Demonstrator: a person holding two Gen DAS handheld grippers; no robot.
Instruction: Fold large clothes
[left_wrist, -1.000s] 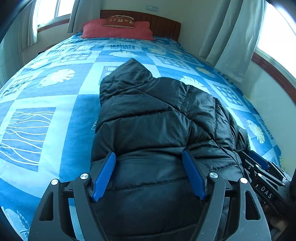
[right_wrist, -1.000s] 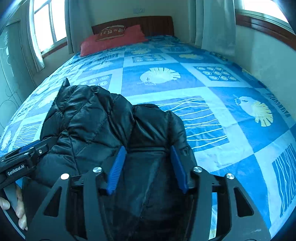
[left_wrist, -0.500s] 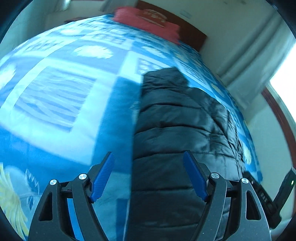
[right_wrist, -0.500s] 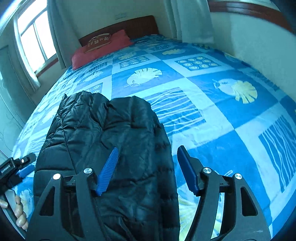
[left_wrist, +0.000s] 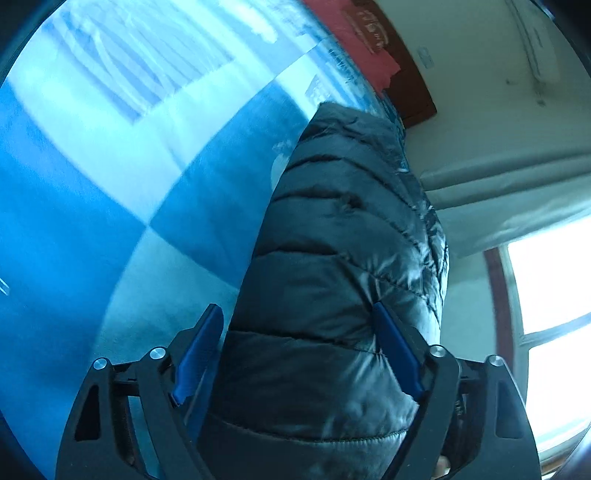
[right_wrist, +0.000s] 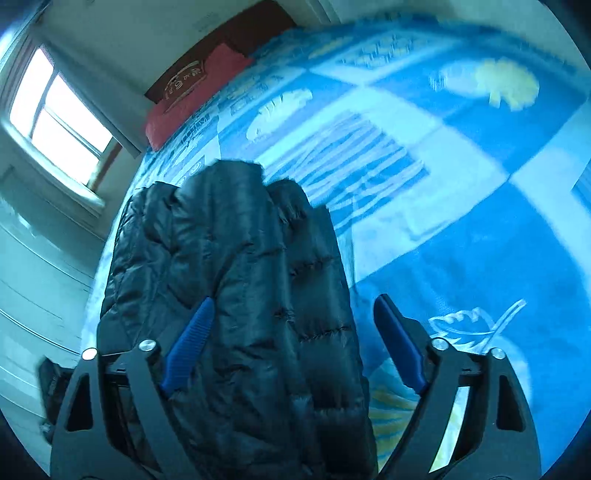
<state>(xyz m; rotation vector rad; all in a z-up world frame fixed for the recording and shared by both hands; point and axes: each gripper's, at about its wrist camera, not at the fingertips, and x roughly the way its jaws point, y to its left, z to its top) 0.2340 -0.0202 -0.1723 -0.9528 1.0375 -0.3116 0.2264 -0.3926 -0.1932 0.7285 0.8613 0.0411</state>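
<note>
Both grippers rolled and dropped vs 1 s ago, jaws opening. Left gripper (left_wrist: 297, 347) straddles the black quilted puffer jacket (left_wrist: 343, 266) near its hem, pads off the fabric; right gripper (right_wrist: 291, 345) likewise, no grip. Jacket lies narrow on the blue patterned bedspread (right_wrist: 480, 221). Prob lining up the next fold.

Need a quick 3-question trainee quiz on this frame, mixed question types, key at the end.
1. True or false: the black puffer jacket lies on a blue patterned bedspread.
2. What lies at the headboard? A) red pillow B) laptop C) towel
3. Fill in: the right gripper is ____ over the jacket's edge.

Key: 1 true. 2 A, the red pillow. 3 open; its jaws are opening, like the left gripper's, pads not pressing the jacket.
</note>
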